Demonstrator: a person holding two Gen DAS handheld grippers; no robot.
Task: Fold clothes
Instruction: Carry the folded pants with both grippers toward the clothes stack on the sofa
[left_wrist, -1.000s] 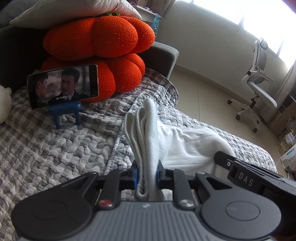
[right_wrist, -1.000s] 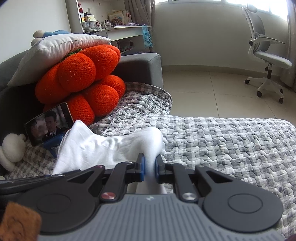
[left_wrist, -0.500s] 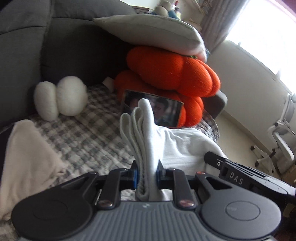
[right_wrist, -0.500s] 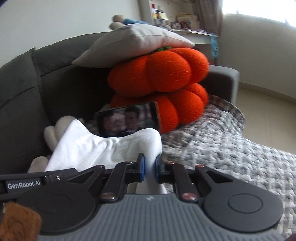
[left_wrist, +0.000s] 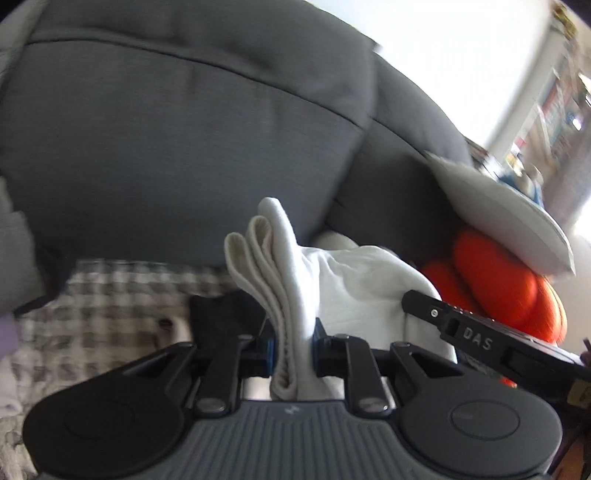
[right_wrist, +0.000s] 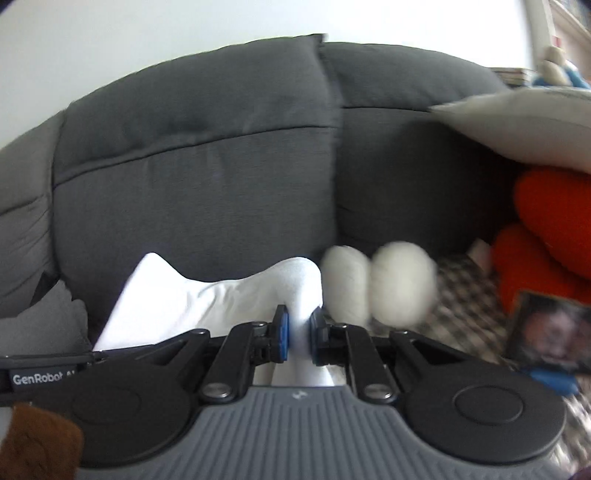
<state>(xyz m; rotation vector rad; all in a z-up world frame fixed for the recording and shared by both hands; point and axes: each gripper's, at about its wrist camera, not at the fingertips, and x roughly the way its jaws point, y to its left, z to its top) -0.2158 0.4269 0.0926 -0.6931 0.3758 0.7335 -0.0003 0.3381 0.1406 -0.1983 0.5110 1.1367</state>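
A folded white garment hangs between both grippers, held above the sofa seat. My left gripper is shut on its layered edge, whose folds stick up past the pads. In the right wrist view the same white garment stretches off to the left, and my right gripper is shut on its bunched corner. The other gripper's black arm shows at the right of the left wrist view. Both views are blurred by motion.
The grey sofa backrest fills the background. A checked quilt covers the seat, with a dark garment on it. Orange pumpkin cushions under a white pillow, a fluffy white toy and a phone on a blue stand sit right.
Both grippers have swung left with the white garment still clamped, from facing the room's floor and chair to facing the sofa back. The cushions and phone slid to the right edge.
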